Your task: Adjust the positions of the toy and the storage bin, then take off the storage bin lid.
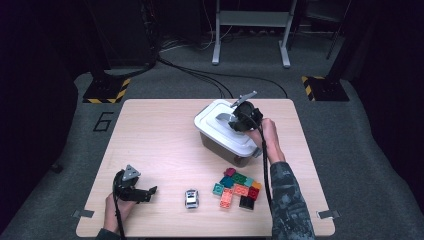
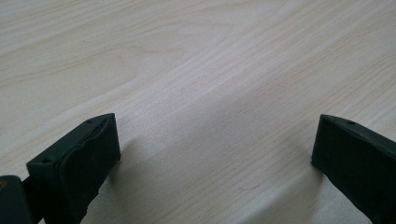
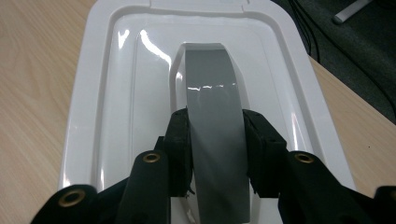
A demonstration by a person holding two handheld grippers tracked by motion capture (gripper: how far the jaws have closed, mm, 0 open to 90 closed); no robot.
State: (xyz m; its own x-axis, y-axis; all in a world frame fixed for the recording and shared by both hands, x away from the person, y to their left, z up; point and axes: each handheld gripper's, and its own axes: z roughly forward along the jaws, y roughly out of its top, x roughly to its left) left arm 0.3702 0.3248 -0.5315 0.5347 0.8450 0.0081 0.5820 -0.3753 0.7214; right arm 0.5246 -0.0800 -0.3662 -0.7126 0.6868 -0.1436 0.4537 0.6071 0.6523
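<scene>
A storage box (image 1: 223, 149) with a white lid (image 1: 212, 120) stands at the table's far right of middle. A grey handle (image 3: 210, 79) runs along the lid's recessed middle. My right gripper (image 3: 215, 135) is shut on that handle, one black pad pressed against each side of it. From above, the right gripper (image 1: 241, 119) sits on top of the lid (image 3: 112, 93). My left gripper (image 1: 149, 191) lies low at the near left corner of the table. In its own view the left gripper (image 2: 215, 149) is open, with only bare wood between the jaws.
A small white toy car (image 1: 191, 198) sits near the front edge, right of the left gripper. A cluster of several coloured bricks (image 1: 237, 187) lies in front of the box, beside the right forearm. The wooden table (image 1: 150, 135) ends close behind the box.
</scene>
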